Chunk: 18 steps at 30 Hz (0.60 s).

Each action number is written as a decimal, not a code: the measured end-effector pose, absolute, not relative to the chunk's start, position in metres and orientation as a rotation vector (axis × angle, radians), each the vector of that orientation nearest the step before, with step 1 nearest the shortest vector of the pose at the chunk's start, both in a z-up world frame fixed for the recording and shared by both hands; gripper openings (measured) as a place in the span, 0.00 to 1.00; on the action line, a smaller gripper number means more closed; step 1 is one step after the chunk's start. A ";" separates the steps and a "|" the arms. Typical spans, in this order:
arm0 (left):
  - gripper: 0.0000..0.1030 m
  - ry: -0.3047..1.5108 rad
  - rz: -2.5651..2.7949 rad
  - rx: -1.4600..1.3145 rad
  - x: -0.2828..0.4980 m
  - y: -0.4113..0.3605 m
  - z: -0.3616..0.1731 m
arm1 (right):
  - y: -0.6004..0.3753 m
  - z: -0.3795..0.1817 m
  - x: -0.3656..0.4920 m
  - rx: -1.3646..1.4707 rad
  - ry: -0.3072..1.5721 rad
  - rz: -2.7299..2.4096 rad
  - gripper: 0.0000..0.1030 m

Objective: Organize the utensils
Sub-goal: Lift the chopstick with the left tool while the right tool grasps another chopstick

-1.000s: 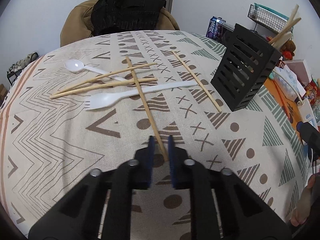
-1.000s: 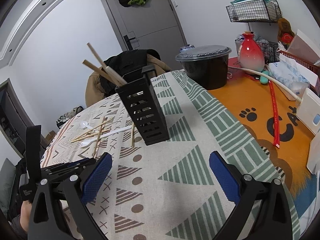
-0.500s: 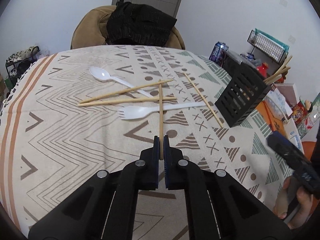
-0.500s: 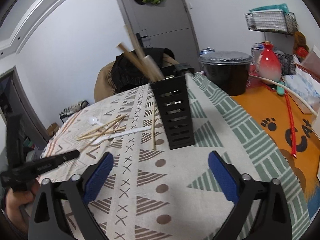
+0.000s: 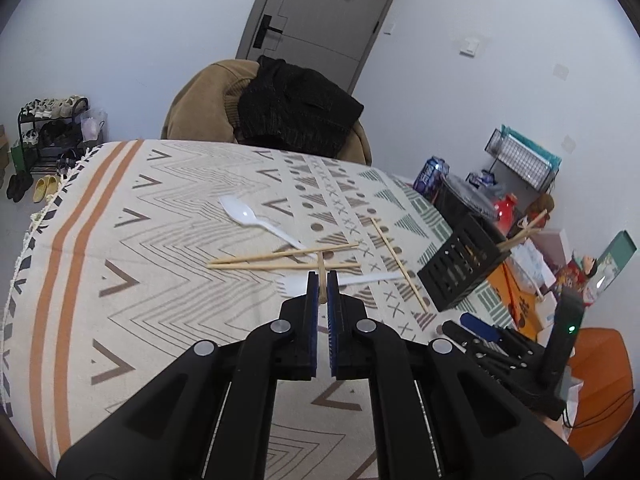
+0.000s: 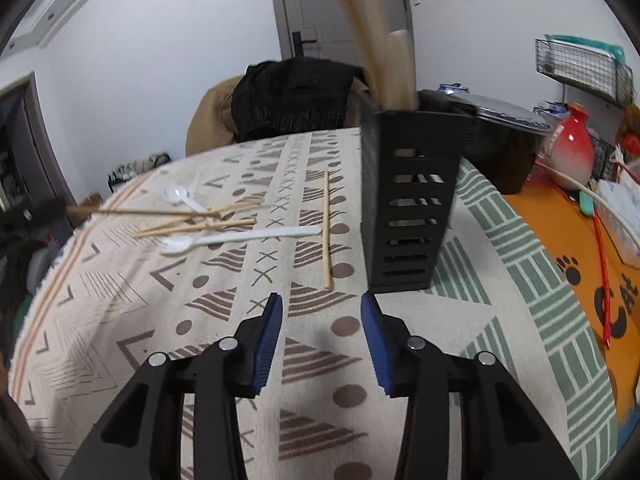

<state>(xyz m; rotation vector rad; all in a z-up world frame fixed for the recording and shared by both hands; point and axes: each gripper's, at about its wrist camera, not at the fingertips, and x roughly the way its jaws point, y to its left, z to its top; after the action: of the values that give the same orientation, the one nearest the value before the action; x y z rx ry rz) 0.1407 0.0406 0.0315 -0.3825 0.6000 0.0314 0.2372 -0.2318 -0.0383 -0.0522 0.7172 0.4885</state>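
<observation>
Chopstick [image 5: 321, 276], thin, light and stiff, is pinched near one end by the left gripper [image 5: 321, 286]; right gripper [image 6: 320, 312] is closing, nothing between.

Right tongs [image 6: 321, 312] closing, empty, near black holder [image 6: 412, 204]; chopstick [image 6: 327, 232] beside.

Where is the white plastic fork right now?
The white plastic fork lies on the patterned tablecloth left of the black slotted utensil holder, in the right wrist view, just nearer the camera than the crossed wooden chopsticks.
</observation>
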 end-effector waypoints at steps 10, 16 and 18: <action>0.05 0.558 0.035 -0.435 0.130 0.074 0.034 | -0.183 -0.052 0.262 -0.248 0.786 0.437 0.23; 0.05 0.556 0.022 -0.449 0.127 0.080 0.030 | -0.175 -0.056 0.271 -0.284 0.805 0.393 0.21; 0.05 0.559 0.016 -0.453 0.126 0.080 0.028 | -0.173 -0.056 0.274 -0.284 0.811 0.392 0.20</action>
<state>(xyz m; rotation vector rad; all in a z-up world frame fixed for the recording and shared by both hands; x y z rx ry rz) 0.1264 0.0796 0.0285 -0.4529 0.5586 0.0159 0.2738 -0.1727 -0.0563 -0.2841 0.8112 0.3919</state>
